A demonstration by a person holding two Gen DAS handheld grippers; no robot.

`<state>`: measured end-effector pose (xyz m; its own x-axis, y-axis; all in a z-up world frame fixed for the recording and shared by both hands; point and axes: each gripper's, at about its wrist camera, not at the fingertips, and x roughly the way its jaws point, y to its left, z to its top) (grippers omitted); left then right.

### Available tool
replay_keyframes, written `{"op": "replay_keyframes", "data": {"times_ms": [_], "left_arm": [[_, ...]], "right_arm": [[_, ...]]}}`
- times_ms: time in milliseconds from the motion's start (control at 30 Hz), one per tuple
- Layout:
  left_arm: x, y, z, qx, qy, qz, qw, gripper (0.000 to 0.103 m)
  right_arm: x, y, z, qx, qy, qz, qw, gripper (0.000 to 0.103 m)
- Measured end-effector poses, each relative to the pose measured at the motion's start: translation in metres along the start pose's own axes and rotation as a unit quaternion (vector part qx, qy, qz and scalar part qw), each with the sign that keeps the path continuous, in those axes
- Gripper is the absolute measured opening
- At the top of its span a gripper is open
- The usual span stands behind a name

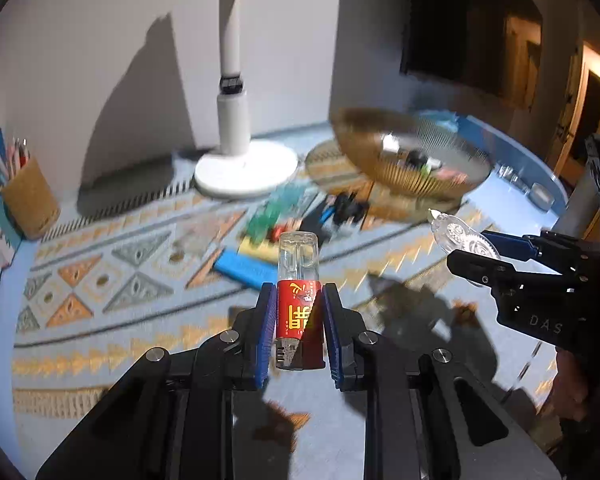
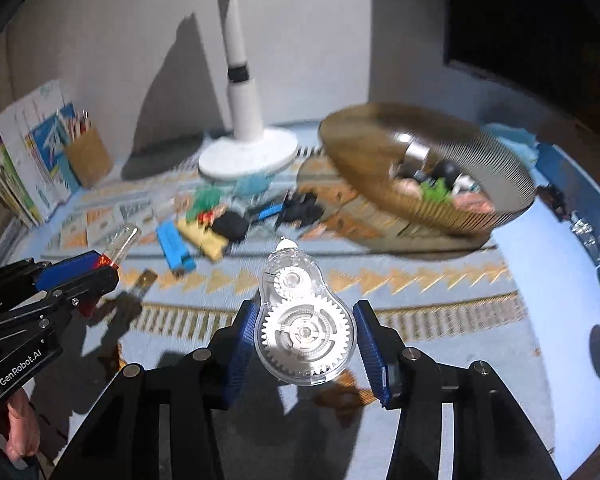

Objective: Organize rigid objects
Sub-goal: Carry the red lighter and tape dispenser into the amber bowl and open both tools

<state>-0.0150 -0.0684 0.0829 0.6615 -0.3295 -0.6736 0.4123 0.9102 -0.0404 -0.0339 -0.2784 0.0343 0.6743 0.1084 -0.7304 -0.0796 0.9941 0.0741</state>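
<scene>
Left hand-held gripper [image 1: 299, 320] clamped shut, right hand-held gripper [image 2: 306, 340] part-closed, both angled downward

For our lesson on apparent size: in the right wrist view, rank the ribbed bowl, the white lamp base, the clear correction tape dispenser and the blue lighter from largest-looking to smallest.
1. Ribbed bowl
2. Correction tape dispenser and white lamp base: alike, and the dispenser's nearness inflates it, so unranked.
3. Blue lighter
</scene>
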Motion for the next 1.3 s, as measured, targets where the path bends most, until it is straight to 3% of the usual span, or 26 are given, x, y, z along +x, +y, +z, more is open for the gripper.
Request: {"op": "replay_keyframes", "data": {"times_ms": [333,533,633,733,933,1300], "left_arm": [[-0.020,-0.043,0.096,0.010,-0.107,-0.050,0.9930,0.020],[0.006,-0.072,0.153,0.001,-0.136,-0.085,0.9871,0.020],[0.033,-0.081,0.170,-0.005,-0.131,-0.095,0.9868,0.020],[0.073,-0.087,0.178,-0.015,-0.101,-0.101,0.9896,0.020],[0.140,-0.094,0.164,-0.034,-0.033,-0.103,0.9935,0.020],[0.173,-0.110,0.147,-0.018,0.008,-0.095,0.9952,0.020]], "right_arm": [[-0.060,-0.063,0.074,0.030,-0.115,-0.075,0.990,0.048],[-0.075,-0.122,0.118,0.091,-0.169,-0.110,0.975,0.048],[-0.058,-0.149,0.128,0.117,-0.156,-0.110,0.975,0.048],[-0.028,-0.170,0.132,0.136,-0.120,-0.105,0.978,0.048],[0.031,-0.191,0.116,0.164,-0.053,-0.111,0.979,0.048],[0.061,-0.198,0.104,0.156,-0.011,-0.123,0.980,0.048]]}}
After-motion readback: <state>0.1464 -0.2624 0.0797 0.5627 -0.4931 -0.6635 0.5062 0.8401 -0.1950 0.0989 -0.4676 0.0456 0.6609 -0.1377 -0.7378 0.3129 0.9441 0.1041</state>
